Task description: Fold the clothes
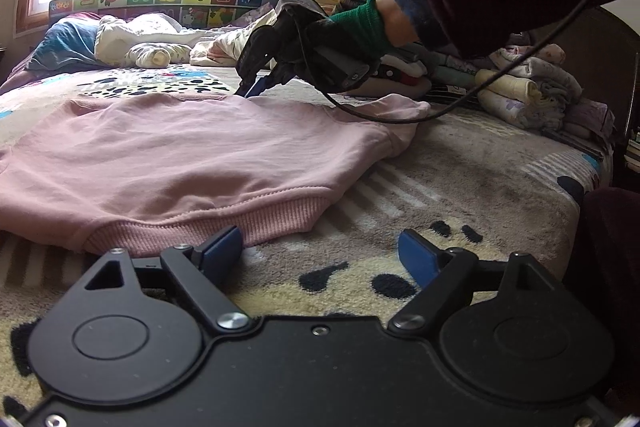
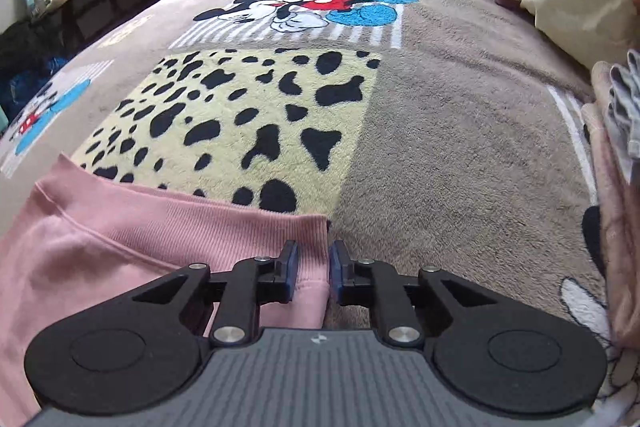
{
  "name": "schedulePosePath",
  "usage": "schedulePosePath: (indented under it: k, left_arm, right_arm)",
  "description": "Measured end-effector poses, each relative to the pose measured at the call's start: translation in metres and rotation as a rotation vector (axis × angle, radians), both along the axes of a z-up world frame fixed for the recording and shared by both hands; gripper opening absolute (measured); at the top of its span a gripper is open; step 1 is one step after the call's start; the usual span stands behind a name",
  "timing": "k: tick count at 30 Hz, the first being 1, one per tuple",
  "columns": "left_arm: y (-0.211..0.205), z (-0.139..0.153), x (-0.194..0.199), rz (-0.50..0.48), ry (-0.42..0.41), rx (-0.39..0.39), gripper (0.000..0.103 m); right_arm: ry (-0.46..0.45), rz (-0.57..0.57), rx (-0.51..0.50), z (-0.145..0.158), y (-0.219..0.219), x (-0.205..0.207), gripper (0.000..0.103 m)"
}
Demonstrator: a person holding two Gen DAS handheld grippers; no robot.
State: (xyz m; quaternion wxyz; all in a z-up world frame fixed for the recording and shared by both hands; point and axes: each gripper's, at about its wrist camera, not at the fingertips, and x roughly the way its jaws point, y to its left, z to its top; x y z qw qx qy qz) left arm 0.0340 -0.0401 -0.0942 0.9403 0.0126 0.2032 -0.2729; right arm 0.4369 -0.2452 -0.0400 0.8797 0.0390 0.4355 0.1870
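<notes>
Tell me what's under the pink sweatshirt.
The pink sweatshirt lies flat on a cartoon-print fleece blanket covering the bed; spotted yellow patches show around its edges. Whatever lies directly beneath the sweatshirt's middle is covered.

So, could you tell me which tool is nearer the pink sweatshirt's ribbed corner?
Right. The right tool straddles the pink sweatshirt at its far ribbed corner; the left tool waits open just short of the near hem.

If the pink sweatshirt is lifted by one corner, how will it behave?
The pink sweatshirt lies flat with soft wrinkles, so it will probably droop. Its ribbed hem looks thick, so probably easy to pinch. On the fleecy blanket it may drag, not slide.
</notes>
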Motion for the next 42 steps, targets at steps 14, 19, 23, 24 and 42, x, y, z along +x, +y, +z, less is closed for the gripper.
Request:
schedulePosePath:
  k: [14,19,23,24,42]
  left_arm:
    - [0.000,0.000,0.000,-0.006,0.002,-0.009,0.086]
    - [-0.001,-0.001,-0.001,-0.003,-0.002,-0.003,0.086]
    - [-0.002,-0.001,-0.001,0.001,-0.007,0.006,0.086]
    - [-0.002,-0.001,-0.002,0.002,-0.007,0.007,0.086]
    - [-0.009,0.023,-0.011,0.039,0.052,-0.005,0.083]
  right_arm:
    - [-0.181,0.055,0.101,0.040,-0.030,-0.107,0.024]
    - [-0.138,0.050,-0.064,0.002,-0.027,-0.142,0.024]
    - [-0.298,-0.030,0.061,0.036,-0.046,-0.192,0.026]
    - [-0.307,-0.024,0.052,0.036,-0.044,-0.204,0.026]
    - [-0.293,-0.311,0.118,-0.001,-0.116,-0.273,0.033]
